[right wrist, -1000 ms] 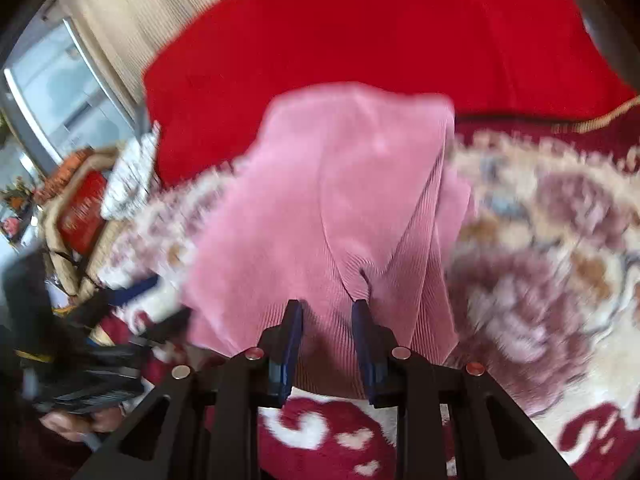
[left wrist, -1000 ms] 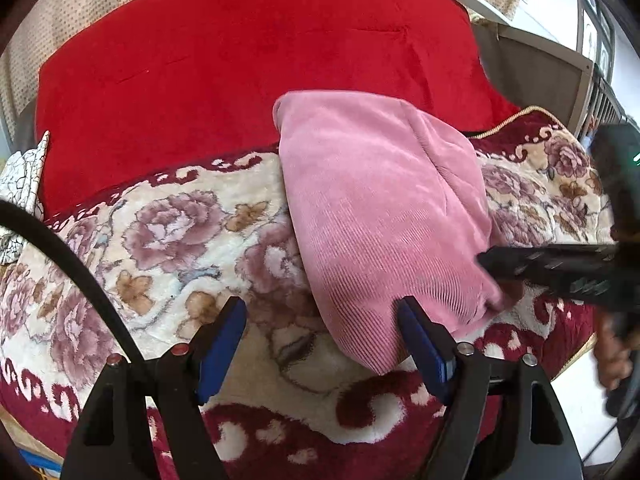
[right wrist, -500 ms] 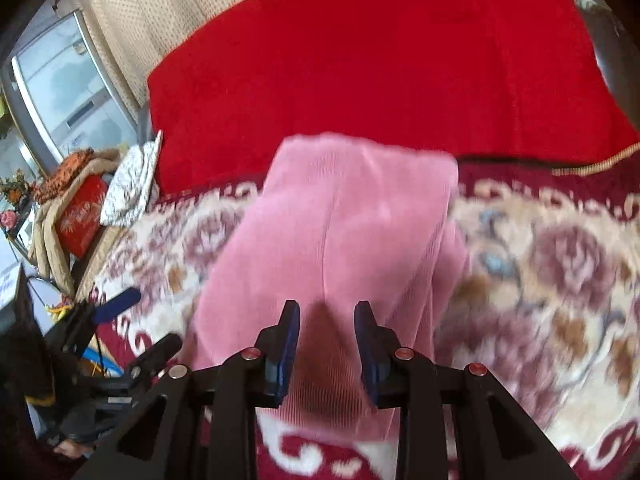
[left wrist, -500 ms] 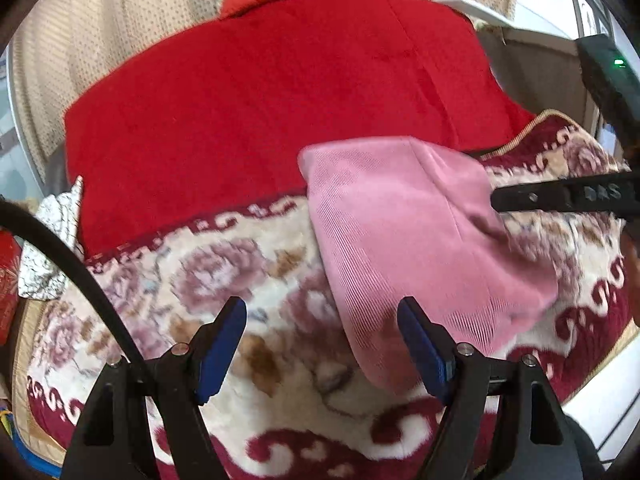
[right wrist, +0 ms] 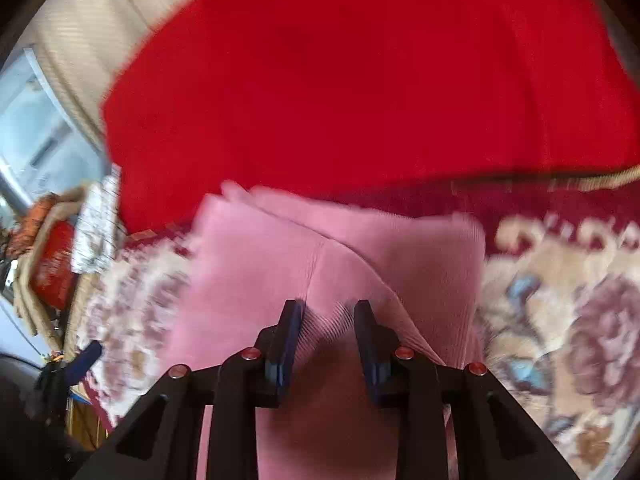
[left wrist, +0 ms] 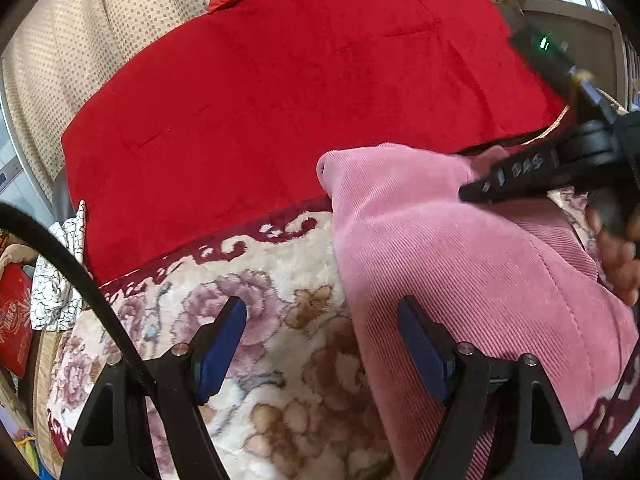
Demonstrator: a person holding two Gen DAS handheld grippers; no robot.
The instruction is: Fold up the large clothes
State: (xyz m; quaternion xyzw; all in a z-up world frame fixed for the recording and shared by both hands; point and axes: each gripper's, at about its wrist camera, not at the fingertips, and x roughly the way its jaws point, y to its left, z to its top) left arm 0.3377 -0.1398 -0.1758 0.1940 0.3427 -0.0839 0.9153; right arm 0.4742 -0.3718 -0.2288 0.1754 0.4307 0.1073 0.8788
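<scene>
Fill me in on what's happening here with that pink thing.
A person with a handheld gripper in each hand is folding a pink corduroy garment on a floral blanket, with a red blanket behind it. The right gripper is over the garment with pink fabric between its narrowly parted fingers; whether it is clamped cannot be told. The left gripper is open and holds nothing, one finger over the garment's edge. The garment looks already folded into a compact bundle.

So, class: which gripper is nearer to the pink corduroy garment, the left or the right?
Right. The right gripper has the pink corduroy garment bunched between its fingers, while the left gripper is open at the garment's left edge, mostly over the floral blanket.
</scene>
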